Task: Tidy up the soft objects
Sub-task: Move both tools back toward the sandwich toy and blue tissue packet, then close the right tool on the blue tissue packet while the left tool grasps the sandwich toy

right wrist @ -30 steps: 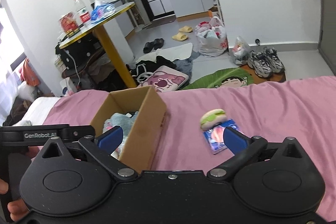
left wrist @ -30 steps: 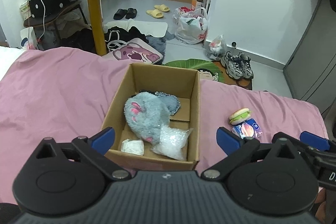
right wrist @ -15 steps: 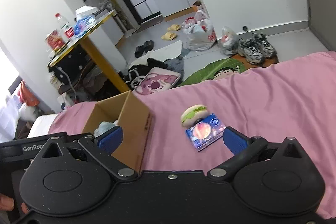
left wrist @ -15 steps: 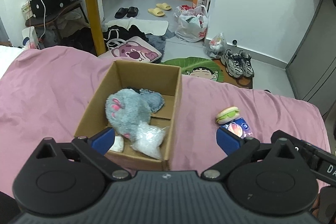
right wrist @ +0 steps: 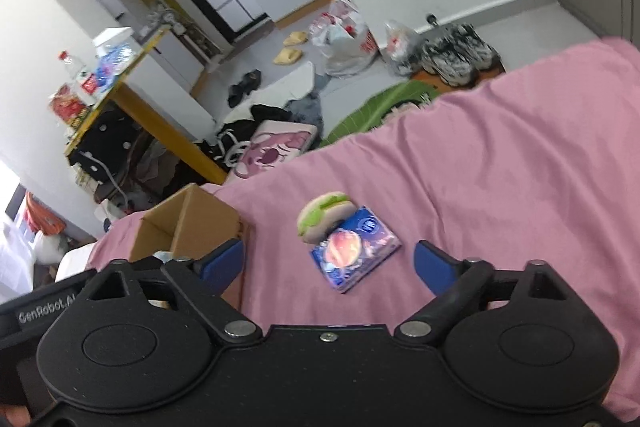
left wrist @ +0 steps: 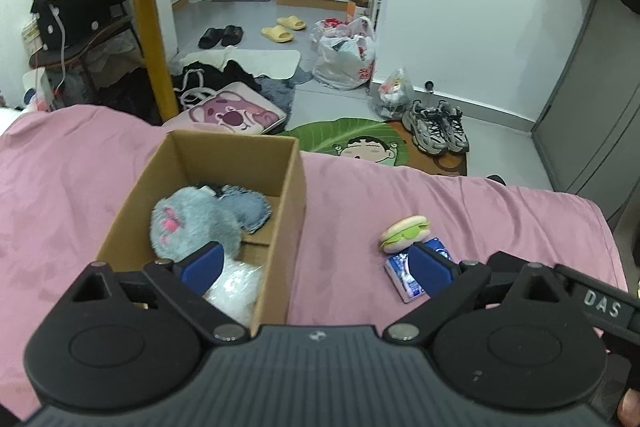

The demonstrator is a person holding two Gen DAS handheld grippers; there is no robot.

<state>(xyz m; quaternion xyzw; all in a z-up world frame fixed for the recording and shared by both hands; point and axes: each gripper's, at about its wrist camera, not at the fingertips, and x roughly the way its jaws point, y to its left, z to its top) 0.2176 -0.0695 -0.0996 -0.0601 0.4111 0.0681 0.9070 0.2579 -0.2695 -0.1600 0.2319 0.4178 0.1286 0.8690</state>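
Observation:
An open cardboard box [left wrist: 294, 187] sits on the pink bed cover [left wrist: 480, 211]. In it lie a grey plush paw [left wrist: 188, 223], a blue-grey soft piece [left wrist: 248, 207] and a clear plastic bag [left wrist: 236, 287]. A soft burger toy [left wrist: 405, 227] and a blue tissue pack [left wrist: 404, 277] lie right of the box. My left gripper [left wrist: 316, 265] is open and empty over the box's right wall. My right gripper [right wrist: 328, 261] is open and empty, with the tissue pack [right wrist: 355, 254] and burger [right wrist: 325, 215] between its fingers. The box corner [right wrist: 192, 219] shows at left.
Beyond the bed's far edge lie a pink bear bag [left wrist: 232, 115], a green leaf mat [left wrist: 352, 139], sneakers [left wrist: 438, 129], plastic bags [left wrist: 346, 55] and slippers [left wrist: 284, 29]. A yellow-legged table [left wrist: 150, 35] with bottles stands at left. A grey cabinet [left wrist: 592, 87] stands at right.
Both grippers have moved right. The box has slid left in the left wrist view. The burger toy and tissue pack have come to the middle of the right wrist view, nearer its fingers.

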